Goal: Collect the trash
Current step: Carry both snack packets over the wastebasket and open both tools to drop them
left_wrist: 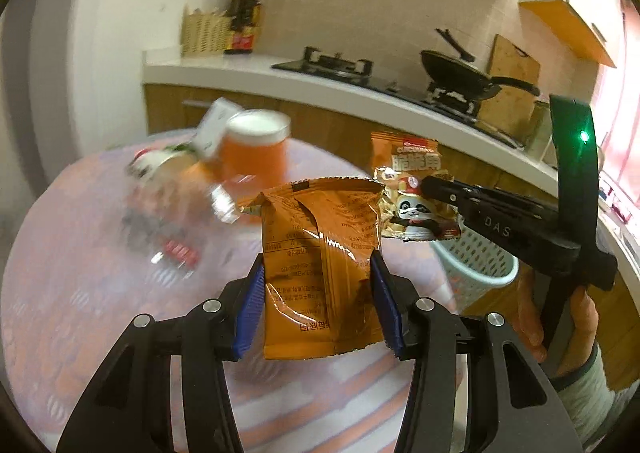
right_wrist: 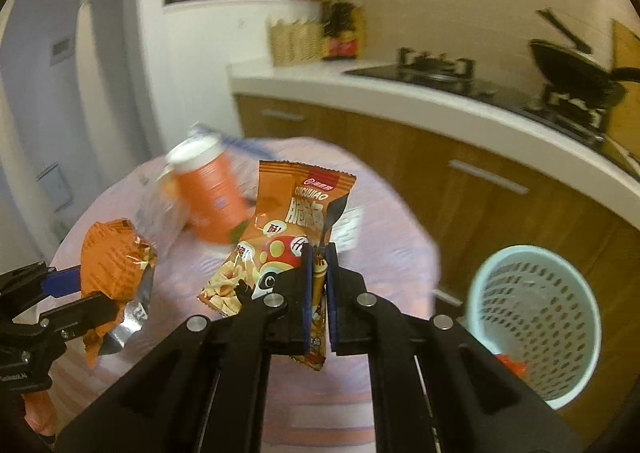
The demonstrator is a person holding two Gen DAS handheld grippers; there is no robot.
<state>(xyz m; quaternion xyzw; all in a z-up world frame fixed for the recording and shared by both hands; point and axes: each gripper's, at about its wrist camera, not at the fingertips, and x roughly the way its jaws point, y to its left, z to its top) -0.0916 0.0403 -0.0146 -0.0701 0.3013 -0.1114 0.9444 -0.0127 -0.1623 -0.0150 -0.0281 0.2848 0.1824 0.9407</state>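
Left gripper [left_wrist: 320, 293] clamps orange wrapper [left_wrist: 320, 249]; right gripper [right_wrist: 319, 293] clamps panda packet [right_wrist: 288, 237]; only right view shows basket's [right_wrist: 536, 317] inside.

My left gripper [left_wrist: 318, 301] is matt black plastic with blue rubbery pads and shiny metal pins. The orange snack bag [left_wrist: 320, 265] in it is glossy, crinkled foil. The panda snack packet [right_wrist: 280, 249] in my right gripper [right_wrist: 319, 305] shines likewise. The perforated basket [right_wrist: 536, 317] looks smooth pale plastic; the worktop [left_wrist: 100, 313] wears striped cloth.
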